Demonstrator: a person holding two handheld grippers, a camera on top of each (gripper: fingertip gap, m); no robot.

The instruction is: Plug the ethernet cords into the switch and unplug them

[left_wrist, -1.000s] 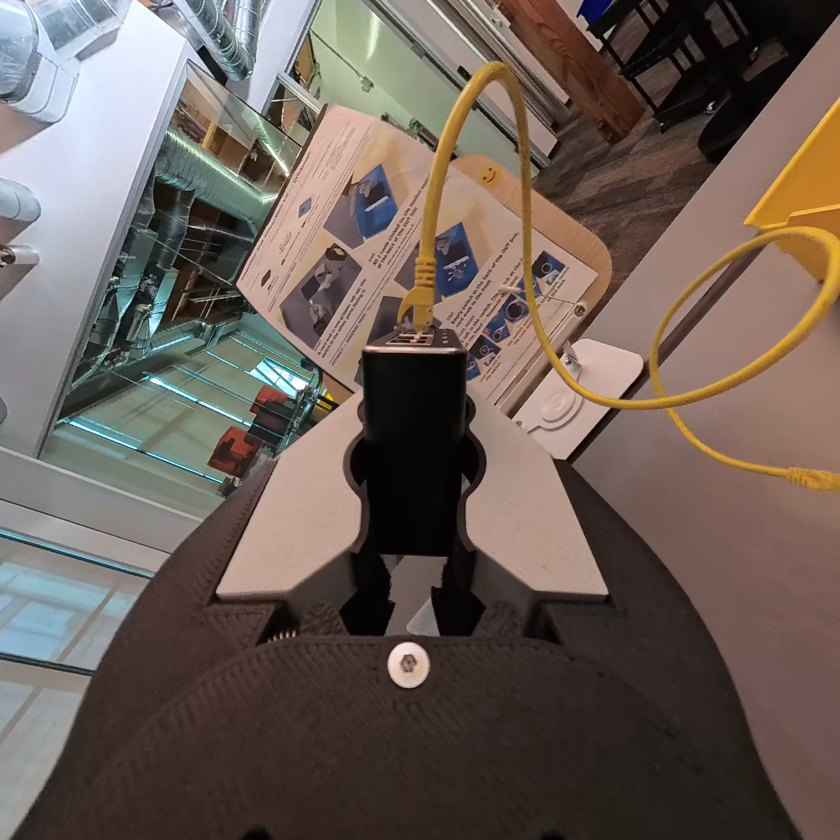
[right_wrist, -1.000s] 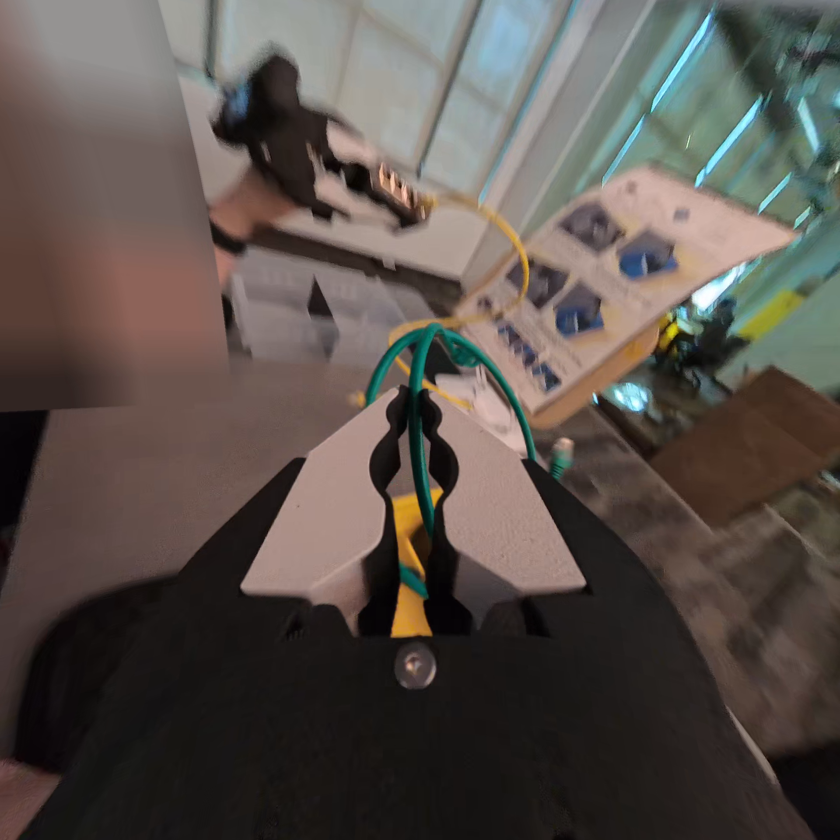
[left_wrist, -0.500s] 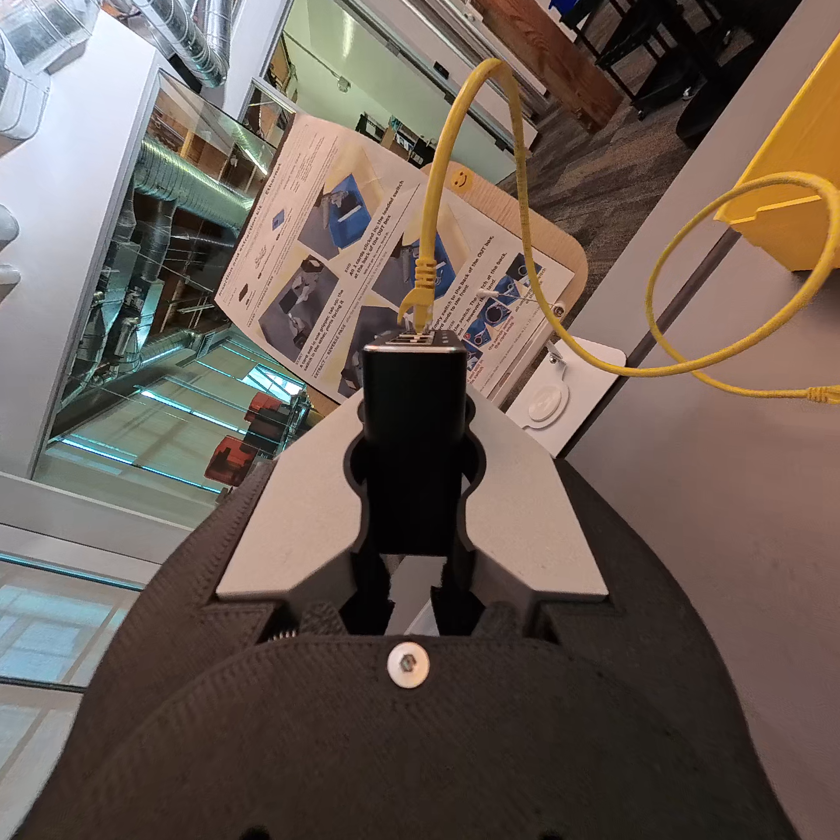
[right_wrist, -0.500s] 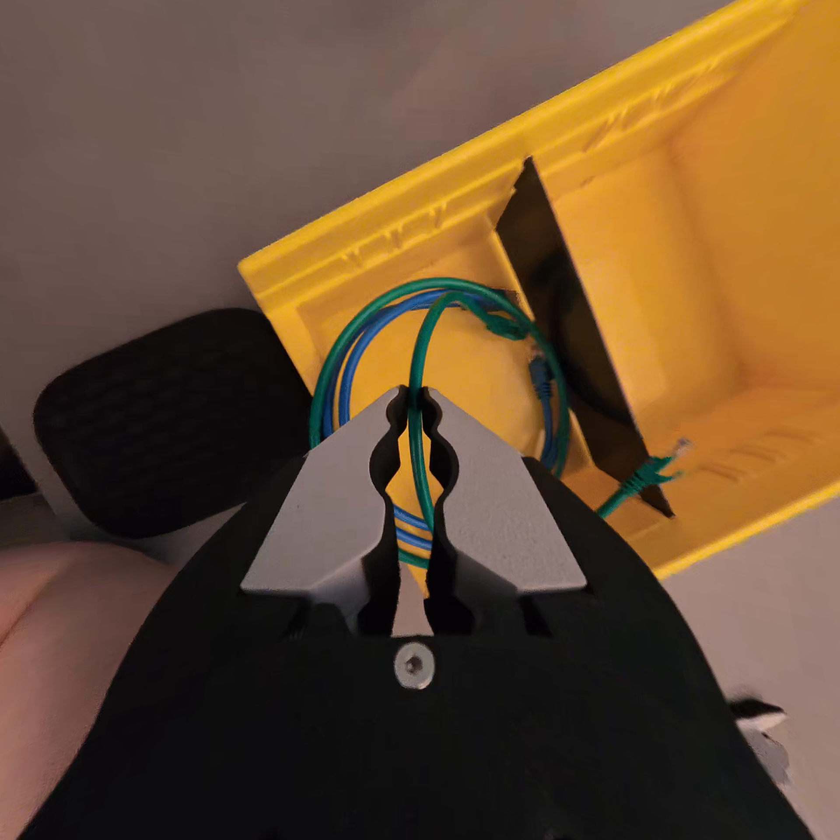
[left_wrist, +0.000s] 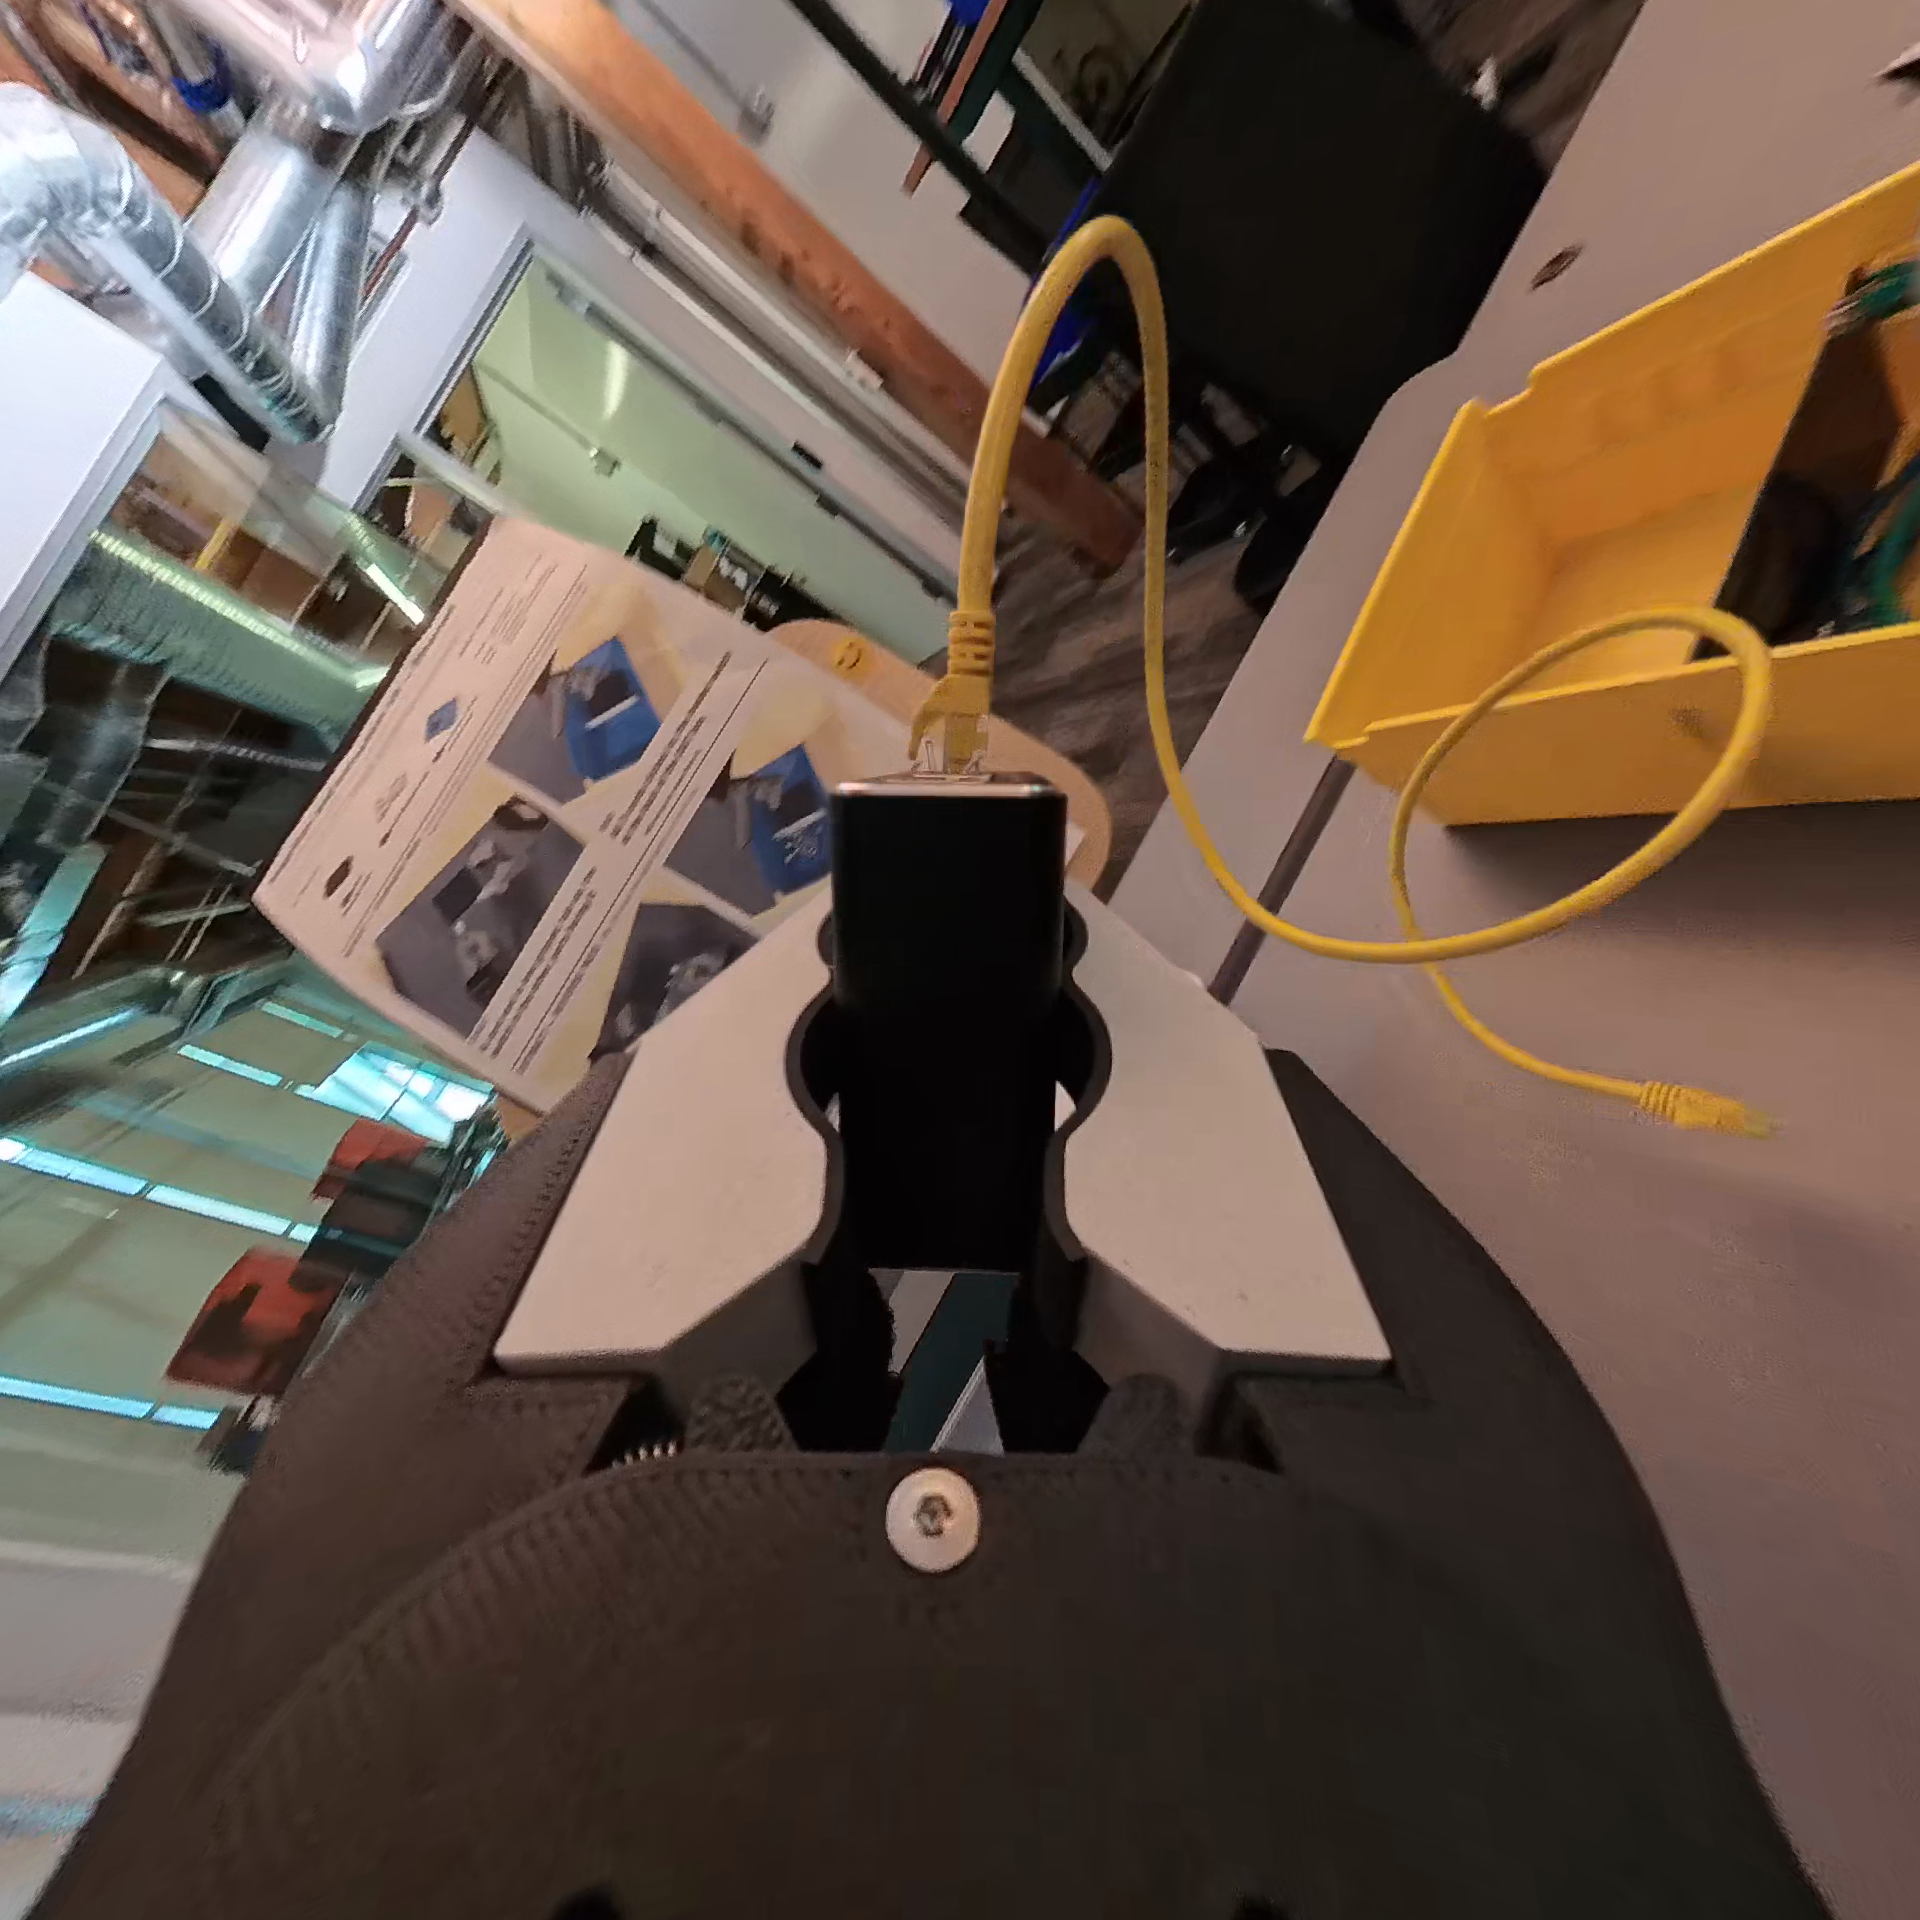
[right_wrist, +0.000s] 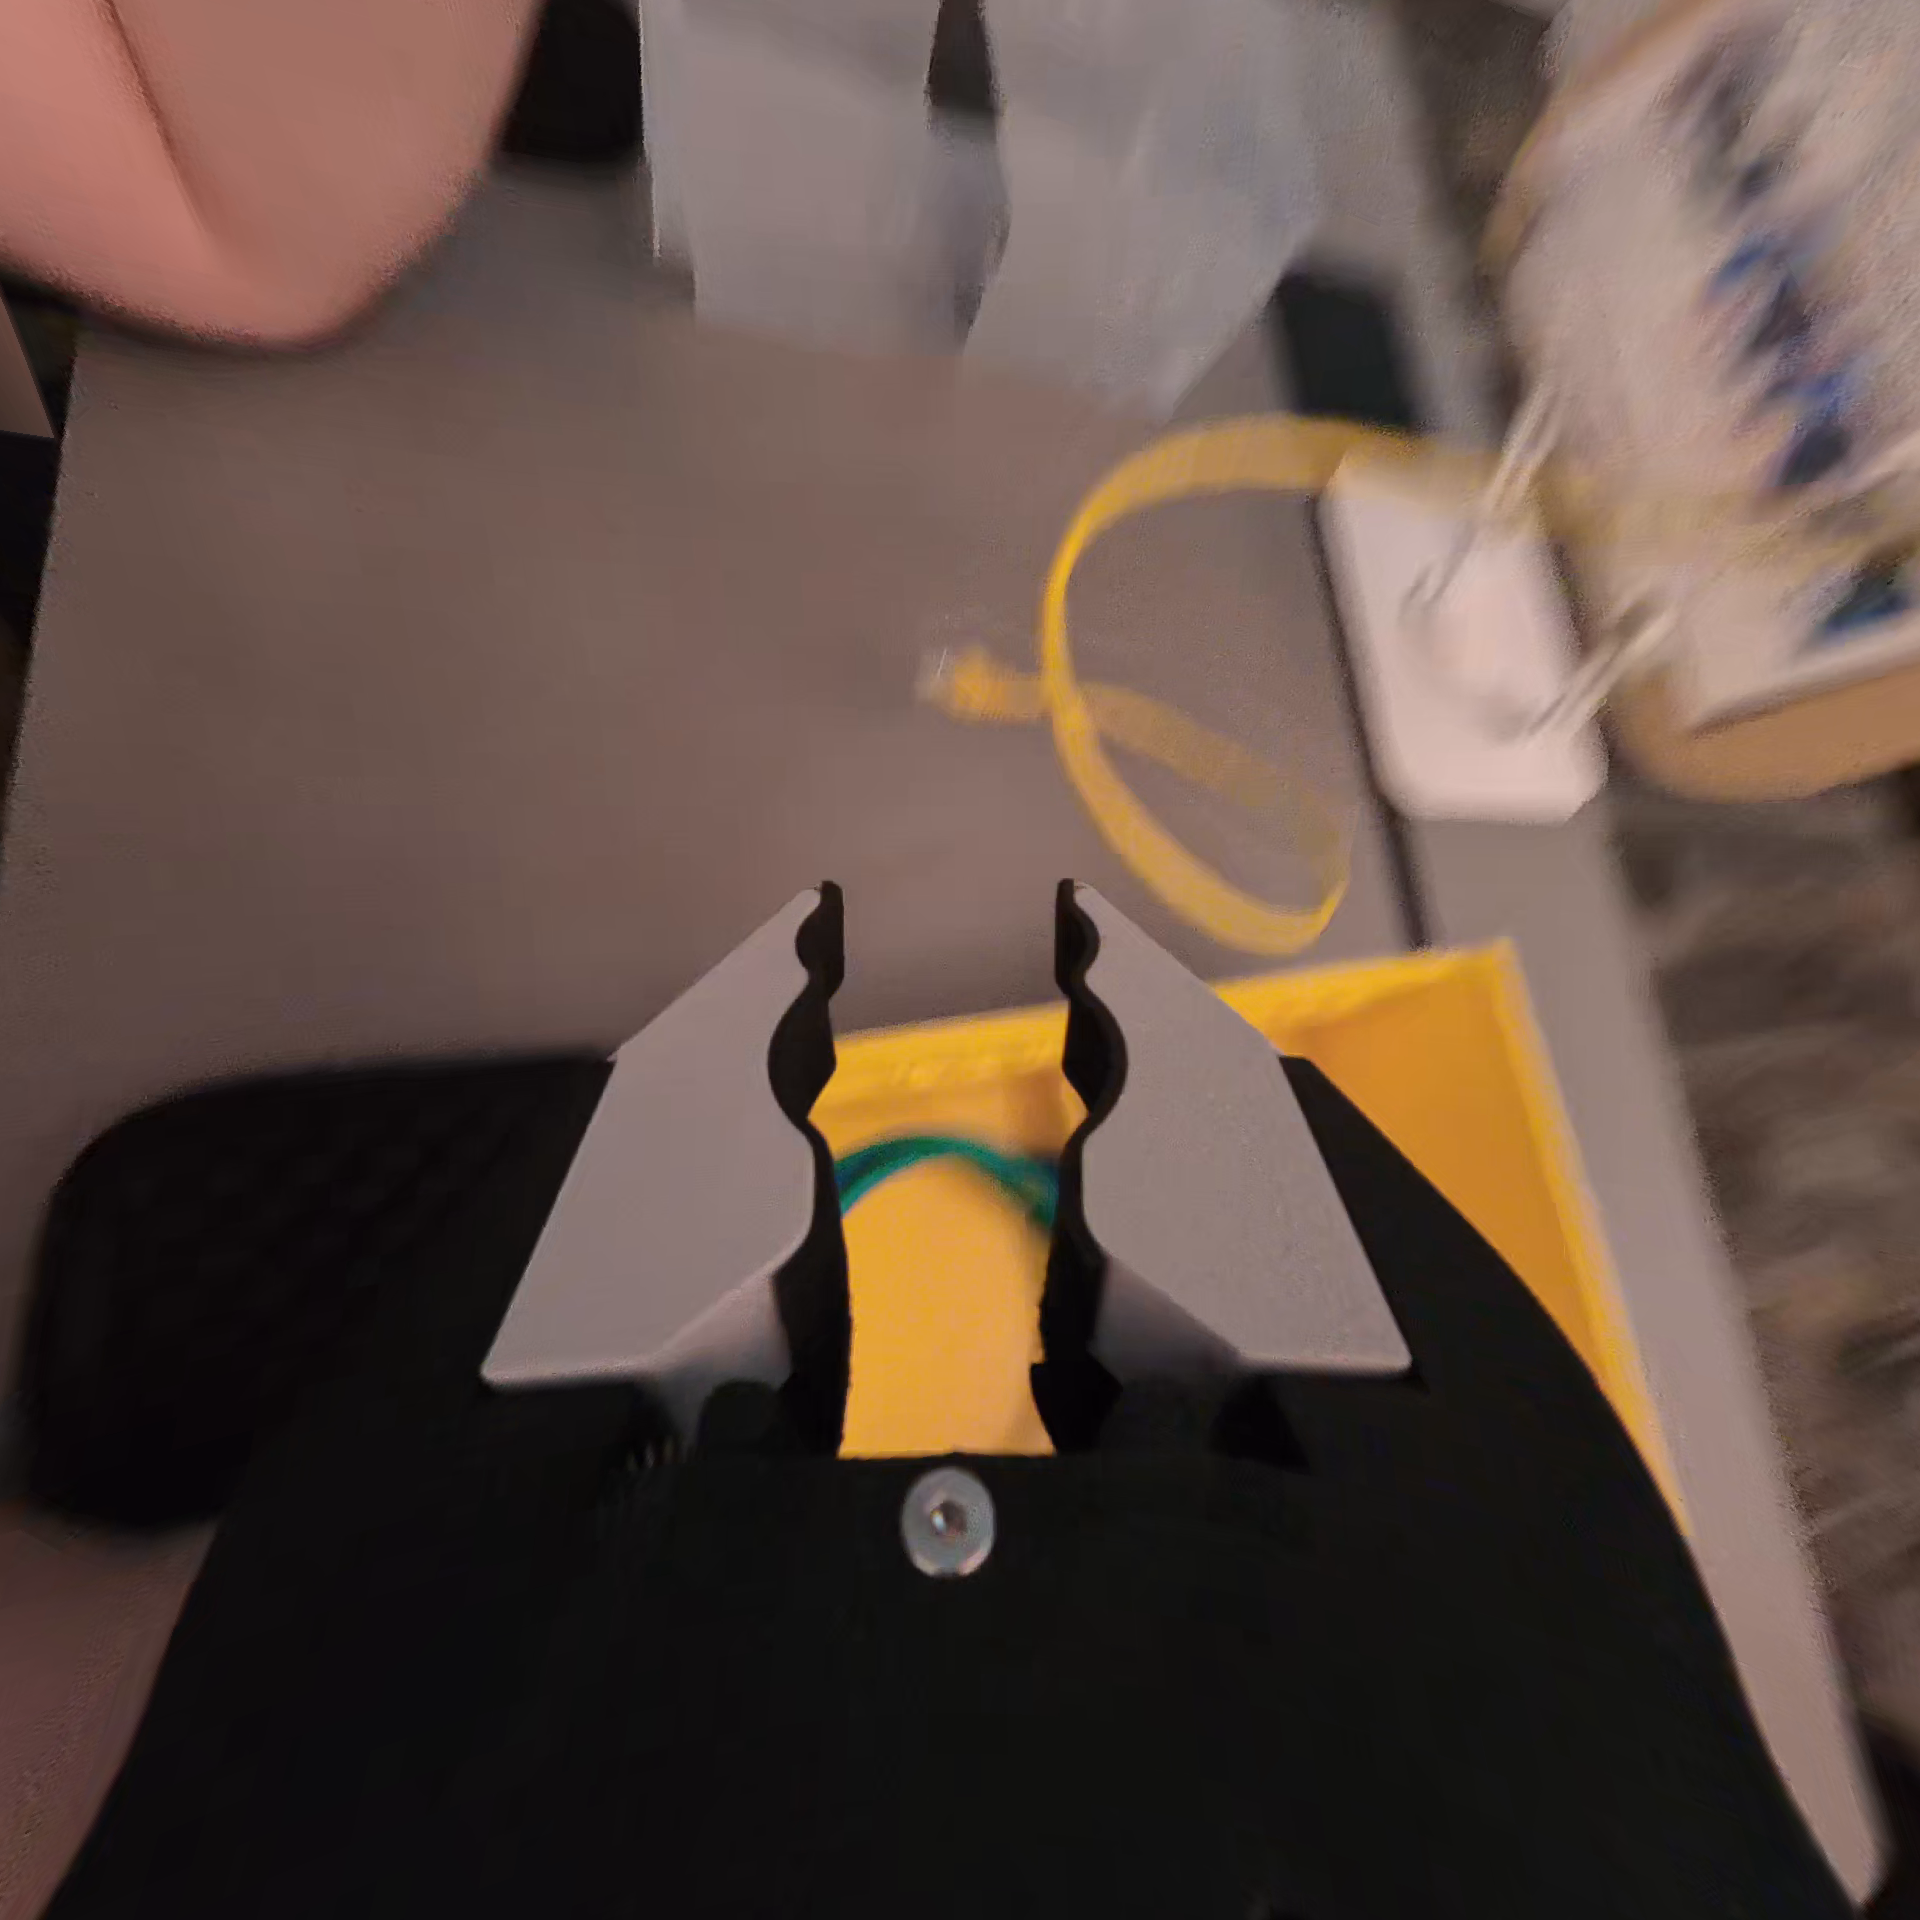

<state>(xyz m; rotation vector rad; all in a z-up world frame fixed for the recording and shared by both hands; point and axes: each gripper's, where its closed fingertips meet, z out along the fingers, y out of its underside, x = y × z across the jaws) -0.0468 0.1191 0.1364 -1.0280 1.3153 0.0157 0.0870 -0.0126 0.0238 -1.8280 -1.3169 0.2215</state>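
My left gripper (left_wrist: 948, 935) is shut on the black switch (left_wrist: 948, 997) and holds it up off the table. A yellow ethernet cord (left_wrist: 1164, 540) is plugged into the switch's far end. It loops down to the grey table (left_wrist: 1662, 1299), where its free plug (left_wrist: 1704, 1110) lies. My right gripper (right_wrist: 943, 902) is open and empty above the near edge of the yellow bin (right_wrist: 1455, 1122). A green cord (right_wrist: 914, 1162) lies in the bin below its jaws. The yellow cord (right_wrist: 1143, 727) shows blurred on the table beyond.
The yellow bin (left_wrist: 1558, 582) stands at the right of the left wrist view. A printed instruction board (left_wrist: 540, 790) leans on a white stand (right_wrist: 1455, 665) at the table's far edge. A black pad (right_wrist: 291, 1268) lies left of the bin. A person's arm (right_wrist: 239, 145) is at top left. The grippers' ends are close to 25 cm from one another.
My right gripper carried the green cord over the yellow bin, opened and let it go into the bin, then tilted back toward the table. My left gripper still holds the switch and has swung a little.
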